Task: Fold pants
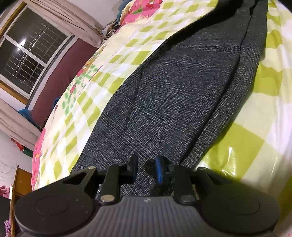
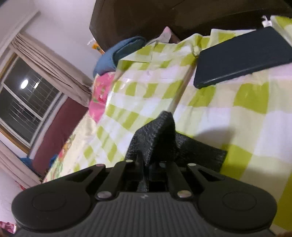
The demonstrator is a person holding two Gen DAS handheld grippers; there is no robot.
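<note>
Dark grey checked weave: the pants (image 1: 173, 87) lie lengthwise on the bed, running away from the left wrist camera, one layer over another with the lower edge showing along the right. Far left in both views, a window (image 1: 29, 60) with a grille, dark outside, lamp reflected in the glass, beige curtain (image 1: 73, 23) over it. Next, the bedsheet (image 1: 116, 54), green-and-white checks with a pink floral border (glossy, looks plastic-covered near the left gripper). Left gripper (image 1: 146, 169) sits low over the near end of the pants, jaws narrow with a bunch of fabric in the gap; the blue pad (image 1: 159, 169) touches the cloth, so it reads as gripping the pants. Right wrist view: right gripper (image 2: 146, 164) has its jaws fully closed on a fold of pants fabric (image 2: 155, 138), which stands up in a peak above the fingers and trails off right onto the sheet. A blue folded cloth (image 2: 118, 54) lies by the dark headboard (image 2: 164, 16). Far right, a flat dark rectangular object (image 2: 242, 56) rests on the sheet, well apart from the pants (can't tell what it is).
</note>
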